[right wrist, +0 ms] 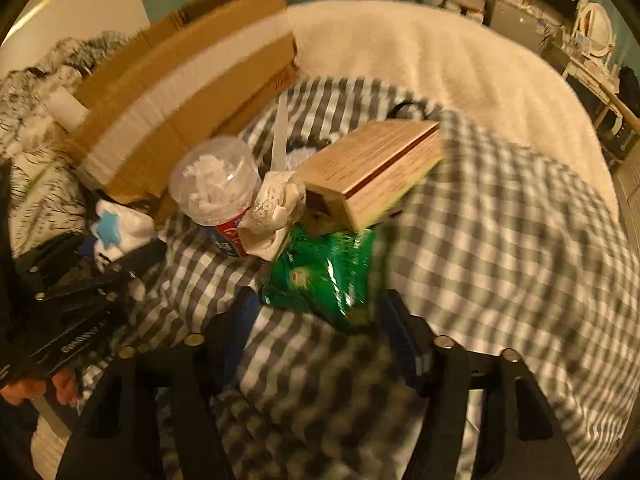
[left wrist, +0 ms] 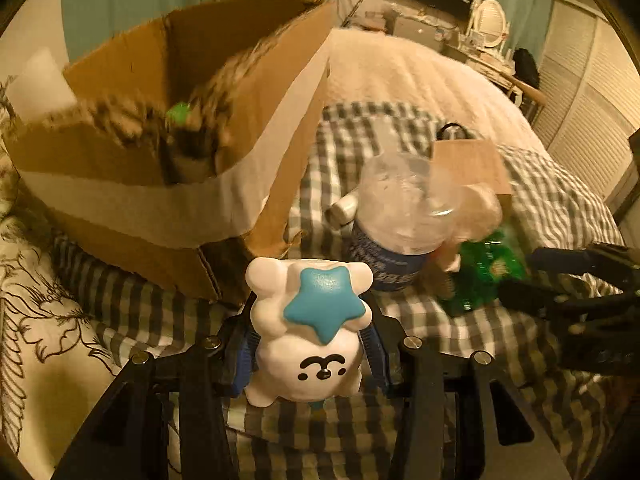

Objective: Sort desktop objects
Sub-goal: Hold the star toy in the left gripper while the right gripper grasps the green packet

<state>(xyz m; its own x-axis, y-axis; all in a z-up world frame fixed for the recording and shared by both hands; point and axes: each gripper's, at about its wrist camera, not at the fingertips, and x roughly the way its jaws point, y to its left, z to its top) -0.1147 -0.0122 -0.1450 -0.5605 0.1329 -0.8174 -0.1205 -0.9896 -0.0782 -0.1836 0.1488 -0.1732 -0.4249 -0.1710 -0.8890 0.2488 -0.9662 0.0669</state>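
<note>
My left gripper [left wrist: 310,344] is shut on a white bear toy [left wrist: 308,360] with a blue star on it, held above the checked cloth just in front of the cardboard box [left wrist: 192,200]. The toy also shows in the right wrist view [right wrist: 116,232]. My right gripper [right wrist: 316,332] is open, its fingers [right wrist: 240,320] on either side of a green snack bag [right wrist: 320,272] that lies on the cloth. The bag also shows in the left wrist view [left wrist: 480,276], with the right gripper [left wrist: 516,276] beside it.
A clear plastic jar [right wrist: 218,188] with white stuff inside, a crumpled lace cloth [right wrist: 272,212] and a wooden box [right wrist: 372,168] lie behind the bag. The cardboard box [right wrist: 180,100] stands at back left. A cream blanket [right wrist: 440,60] lies beyond.
</note>
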